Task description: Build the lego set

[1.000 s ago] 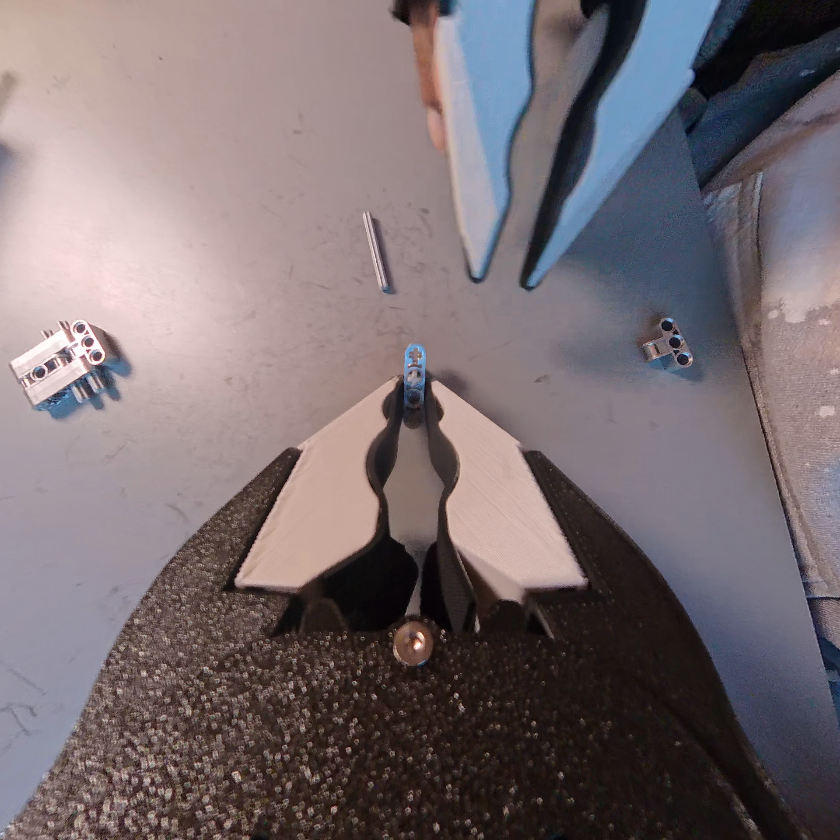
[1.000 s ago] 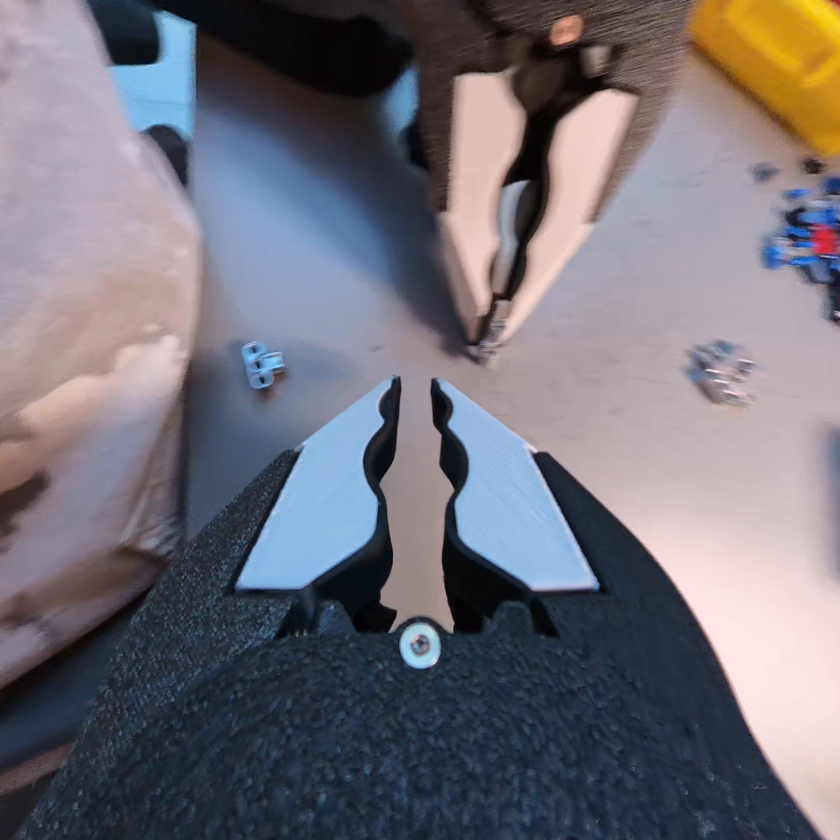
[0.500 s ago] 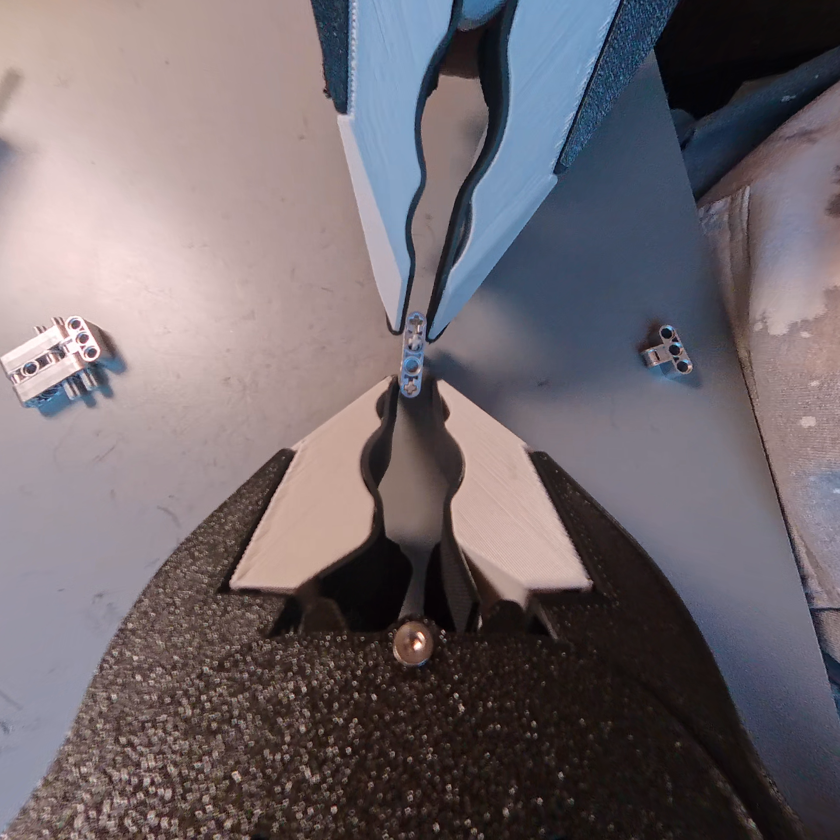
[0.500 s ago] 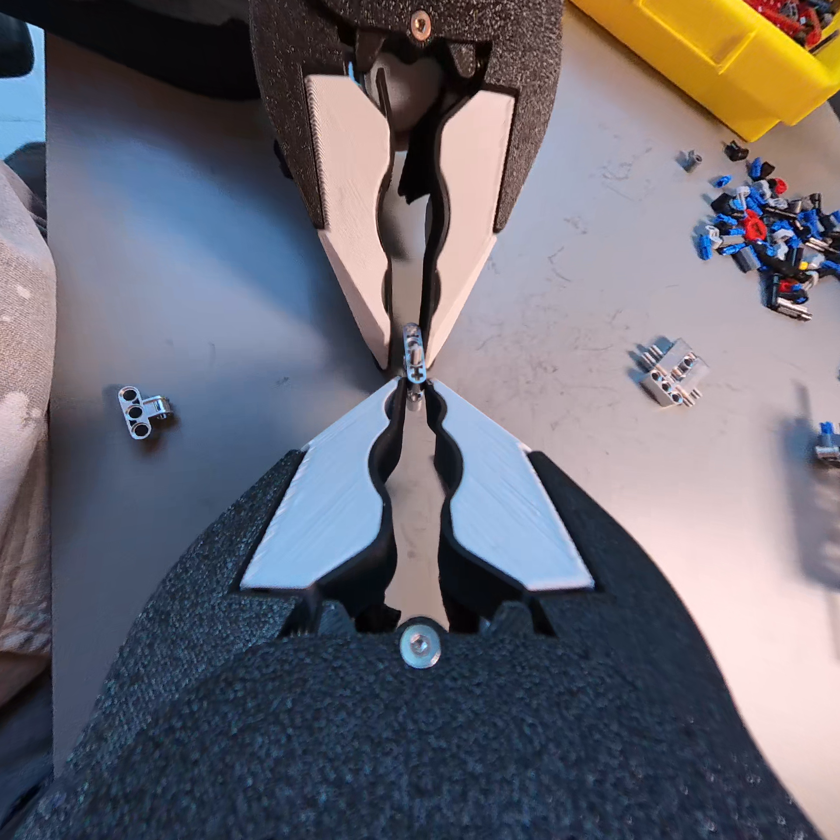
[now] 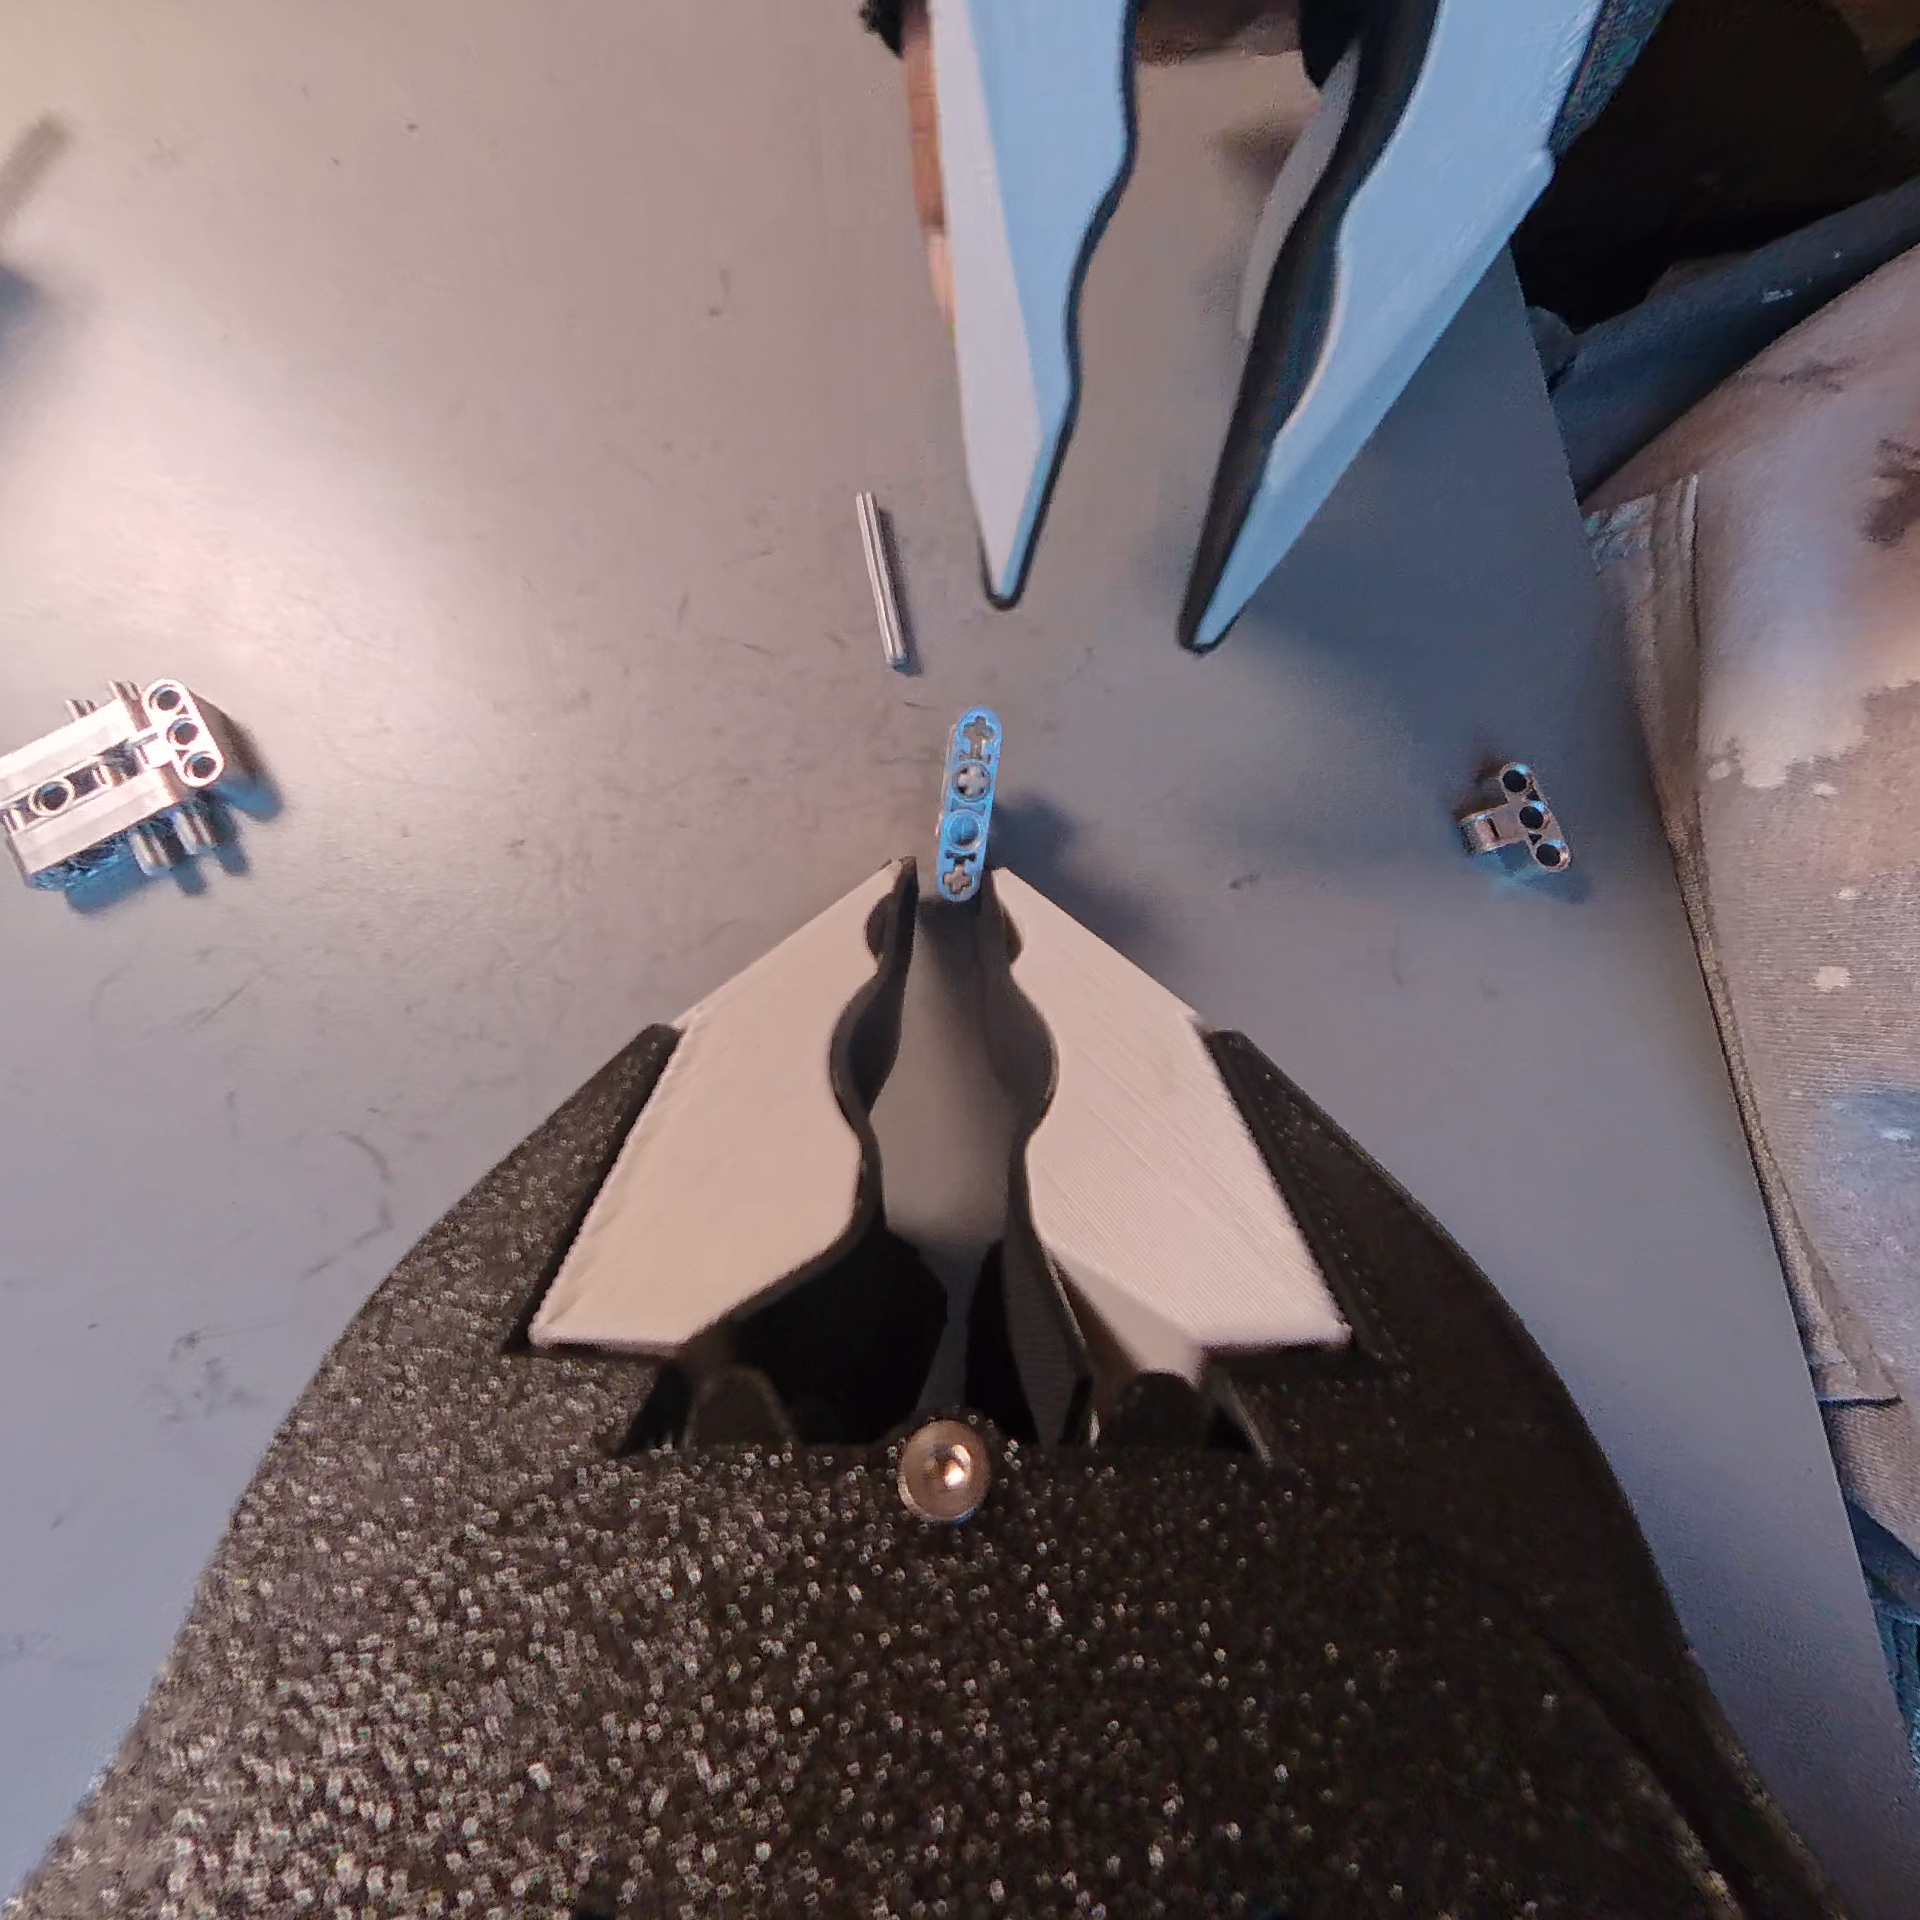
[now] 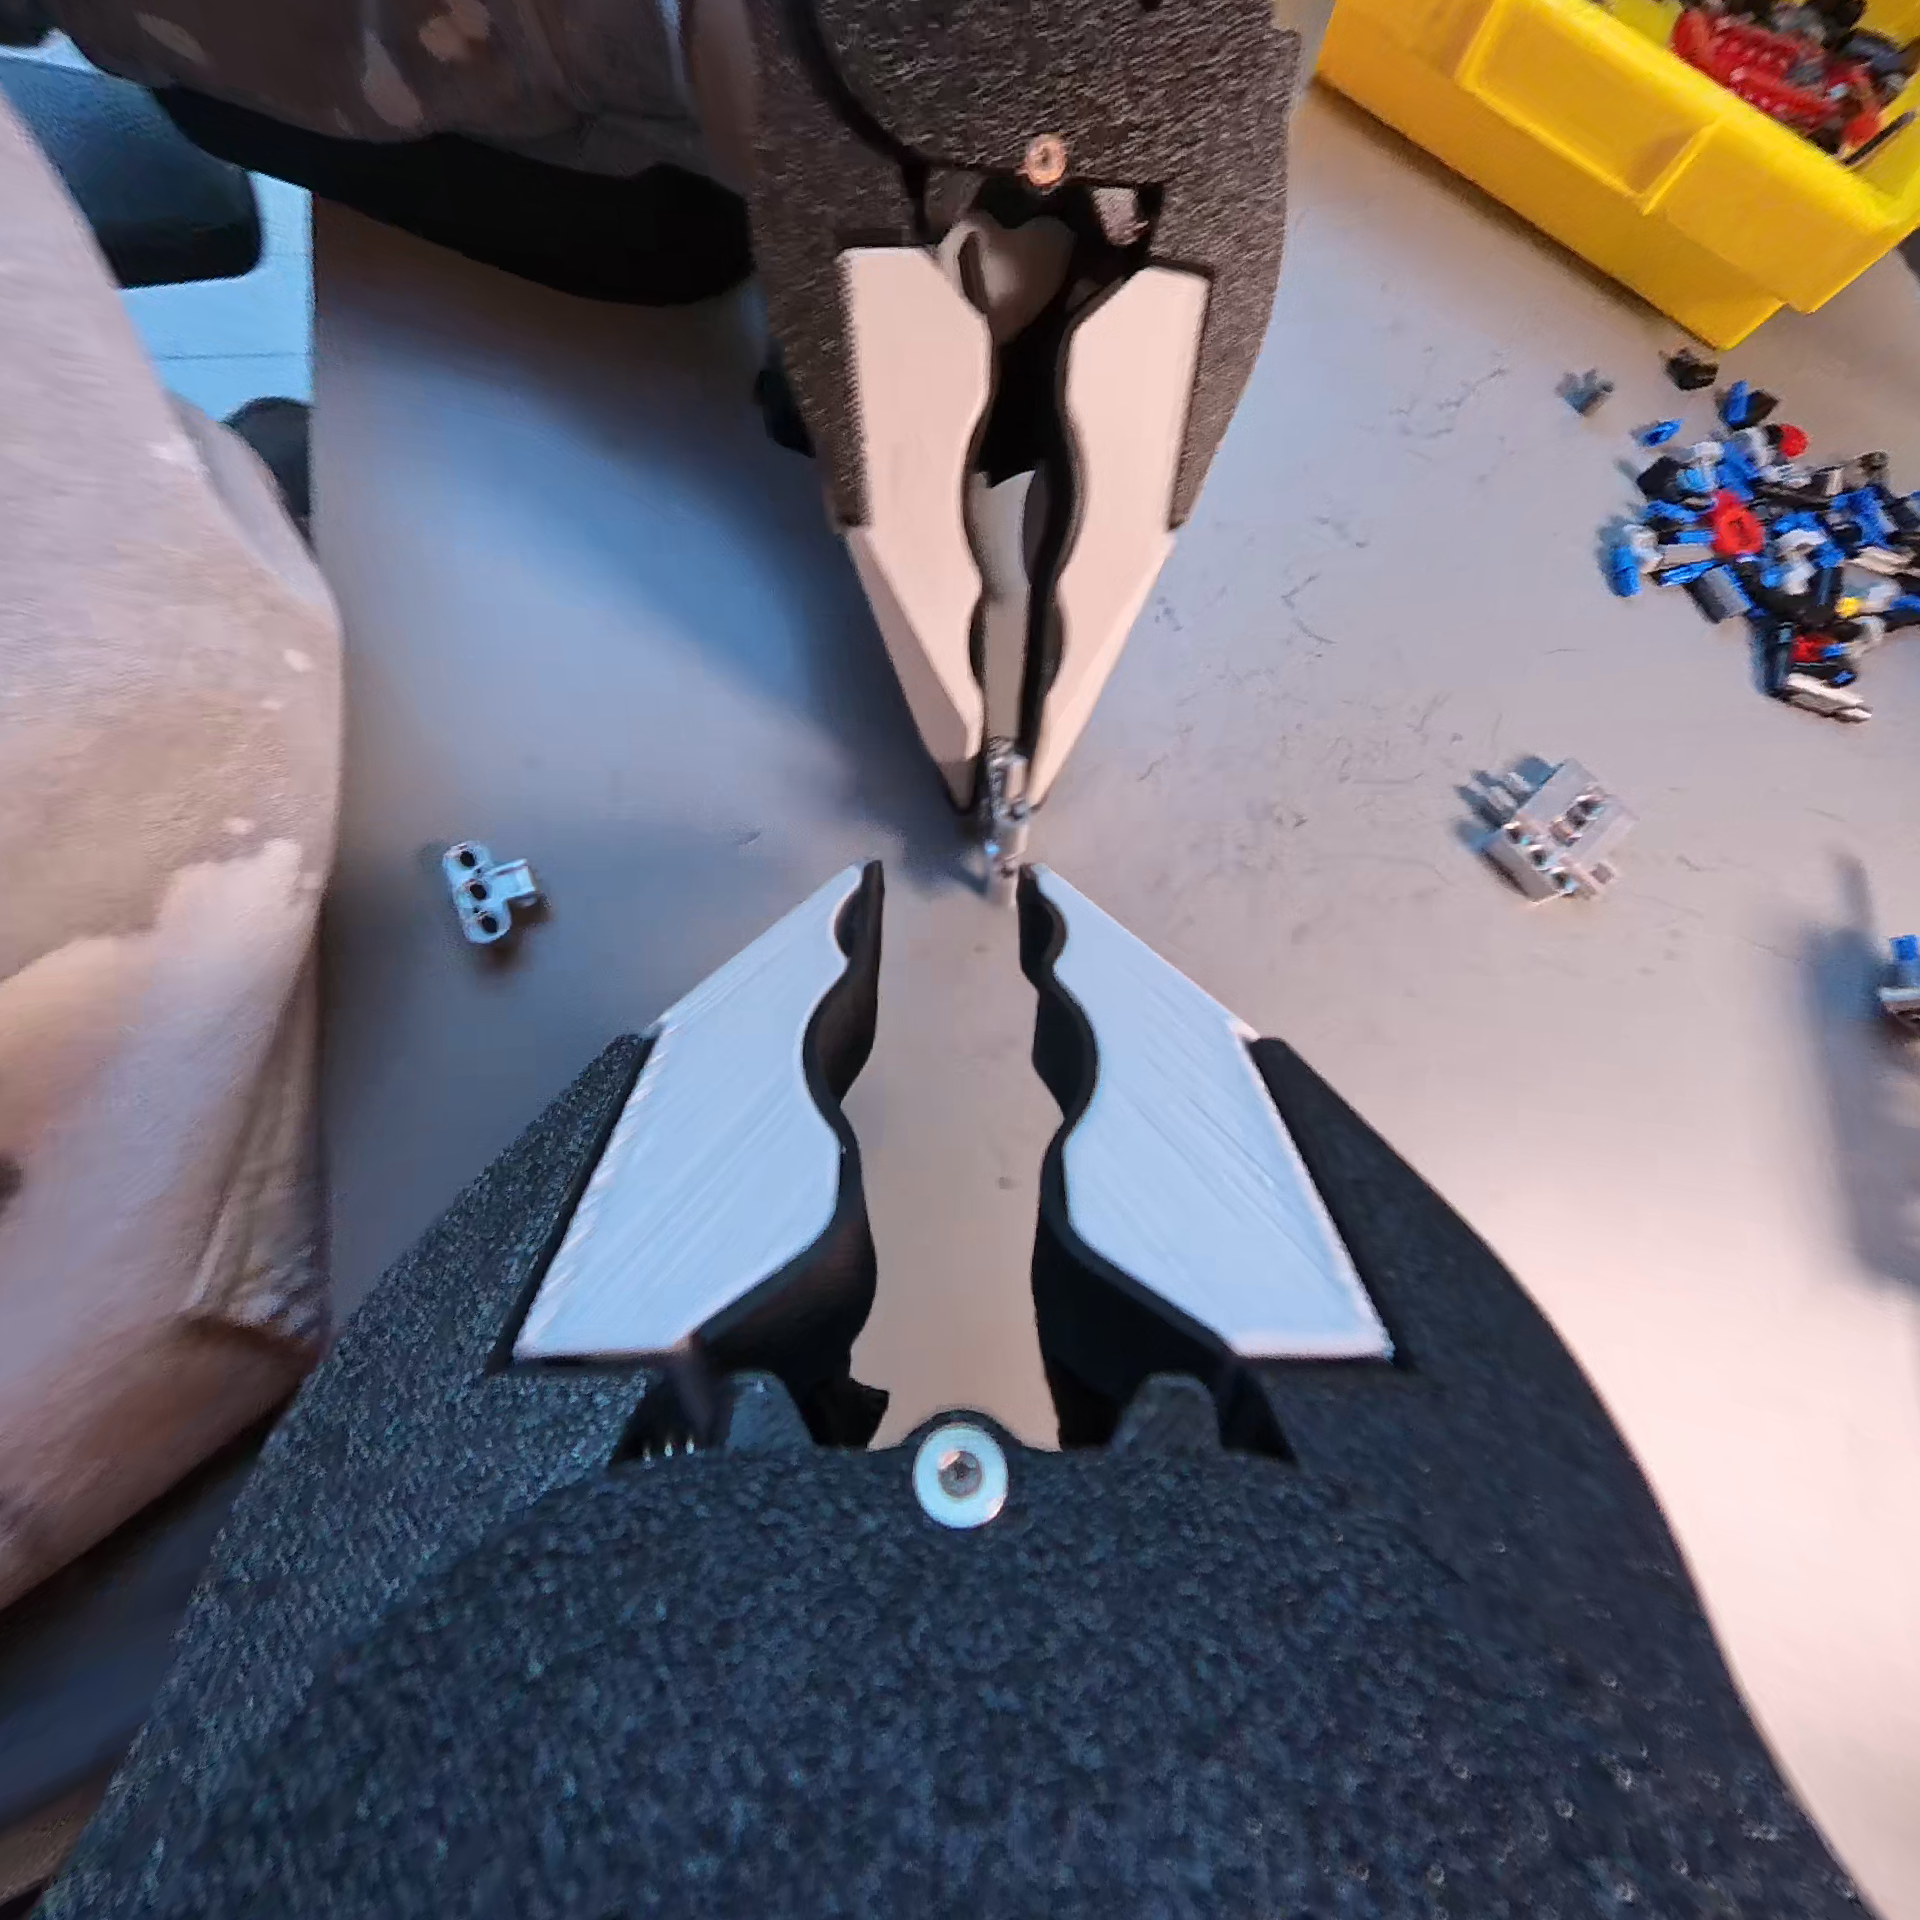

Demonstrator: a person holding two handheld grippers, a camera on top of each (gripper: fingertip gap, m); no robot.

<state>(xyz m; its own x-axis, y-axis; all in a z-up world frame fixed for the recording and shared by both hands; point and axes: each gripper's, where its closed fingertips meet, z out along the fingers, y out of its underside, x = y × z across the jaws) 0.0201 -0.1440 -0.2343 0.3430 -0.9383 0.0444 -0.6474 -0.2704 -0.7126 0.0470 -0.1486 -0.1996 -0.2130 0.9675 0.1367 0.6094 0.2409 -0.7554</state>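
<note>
The left gripper (image 5: pixel 954 875) pinches a small grey holed strip (image 5: pixel 967 817) by its end above the grey table (image 5: pixel 468 416); the right gripper (image 6: pixel 948 881), fingers parted, faces it empty; a thin rod (image 5: pixel 883 582) lies nearby.

A grey table (image 5: pixel 436 343), scuffed and scratched, carries a scatter of small plastic building parts. In the left wrist view a thin grey rod (image 5: pixel 883 582) lies near the middle, a grey block (image 5: pixel 109 784) of joined pieces sits at the left, and a small grey bracket (image 5: pixel 1517 826) rests near the table's right edge. In the right wrist view a yellow bin (image 6: pixel 1621 156) stands at the far right, with a pile (image 6: pixel 1766 561) of blue, black and red parts just in front of it.
</note>
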